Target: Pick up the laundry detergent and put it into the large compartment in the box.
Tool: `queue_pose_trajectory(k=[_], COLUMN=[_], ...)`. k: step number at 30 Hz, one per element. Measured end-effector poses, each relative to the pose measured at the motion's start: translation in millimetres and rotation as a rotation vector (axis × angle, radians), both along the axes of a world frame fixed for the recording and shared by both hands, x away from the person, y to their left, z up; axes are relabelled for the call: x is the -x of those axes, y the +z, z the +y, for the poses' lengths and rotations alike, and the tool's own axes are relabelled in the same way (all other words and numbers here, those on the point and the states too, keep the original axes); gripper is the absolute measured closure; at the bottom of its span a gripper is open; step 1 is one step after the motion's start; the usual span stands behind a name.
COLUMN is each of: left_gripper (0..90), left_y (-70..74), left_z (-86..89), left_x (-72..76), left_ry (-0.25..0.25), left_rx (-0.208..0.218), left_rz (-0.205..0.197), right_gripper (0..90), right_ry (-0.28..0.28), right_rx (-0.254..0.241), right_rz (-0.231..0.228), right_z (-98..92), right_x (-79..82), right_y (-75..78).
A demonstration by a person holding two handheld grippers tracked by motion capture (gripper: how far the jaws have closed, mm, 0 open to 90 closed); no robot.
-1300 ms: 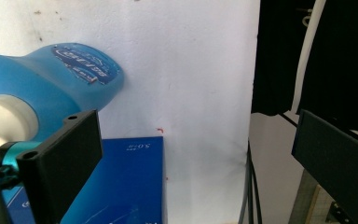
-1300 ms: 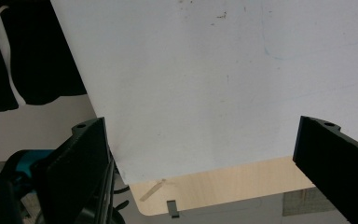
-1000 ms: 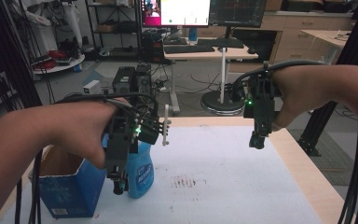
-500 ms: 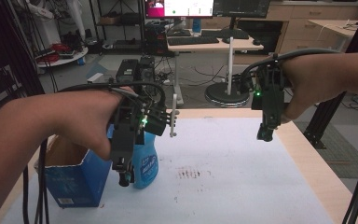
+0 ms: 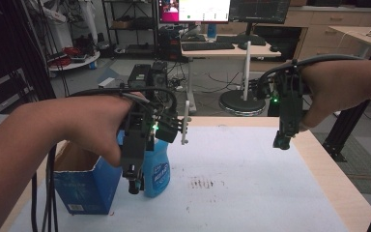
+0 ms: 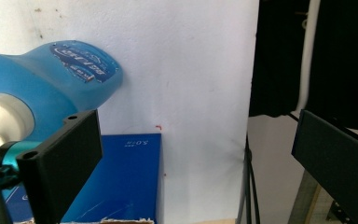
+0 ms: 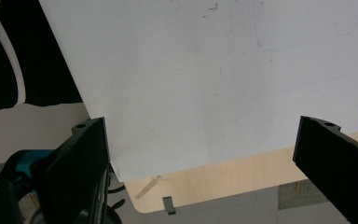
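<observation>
Both hands have drifted slightly; the left gripper [image 5: 134,186], jaws spread, hovers beside the blue bottle [image 5: 155,166], needing closure, while the right gripper [image 5: 281,141] hangs open.

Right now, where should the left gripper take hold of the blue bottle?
At the narrow neck just under the white cap, coming from above. The bottle stands upright beside the box, and its body looks too broad for the open left gripper.
</observation>
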State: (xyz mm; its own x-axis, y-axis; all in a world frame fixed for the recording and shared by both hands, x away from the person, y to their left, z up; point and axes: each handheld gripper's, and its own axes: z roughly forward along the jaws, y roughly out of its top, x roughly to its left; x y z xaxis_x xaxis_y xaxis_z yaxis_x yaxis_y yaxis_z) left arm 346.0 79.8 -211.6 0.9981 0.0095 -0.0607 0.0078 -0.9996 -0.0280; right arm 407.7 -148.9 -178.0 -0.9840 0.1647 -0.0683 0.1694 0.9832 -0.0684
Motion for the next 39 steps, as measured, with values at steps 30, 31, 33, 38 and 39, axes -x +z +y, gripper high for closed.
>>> queue_pose_trajectory(k=[30,31,33,38,39], left_gripper=[1.7,1.7,1.7,1.7,1.7], left_y=[10.4,10.1,9.7,11.4,11.7], left_z=[22.2,23.8,26.7,30.5,31.0], left_x=[-32.7,-34.2,-37.2,-44.4,-45.8], left_ry=[0.515,0.531,0.567,0.662,0.676], left_rx=[0.018,0.021,0.034,0.063,0.068], left_rz=[-0.057,-0.059,-0.046,-0.033,-0.032], right_gripper=[2.5,2.5,2.5,2.5,2.5], right_ry=[-0.001,0.002,0.001,-0.009,-0.009], right_rx=[0.009,0.007,0.003,0.008,0.009], right_rz=[-0.005,-0.005,-0.005,-0.006,-0.006], right_z=[-1.8,-1.7,-2.0,-2.7,-2.7], right_x=[9.6,9.8,10.0,10.1,10.0], right_y=[-1.9,-1.9,-1.7,-1.9,-1.9])
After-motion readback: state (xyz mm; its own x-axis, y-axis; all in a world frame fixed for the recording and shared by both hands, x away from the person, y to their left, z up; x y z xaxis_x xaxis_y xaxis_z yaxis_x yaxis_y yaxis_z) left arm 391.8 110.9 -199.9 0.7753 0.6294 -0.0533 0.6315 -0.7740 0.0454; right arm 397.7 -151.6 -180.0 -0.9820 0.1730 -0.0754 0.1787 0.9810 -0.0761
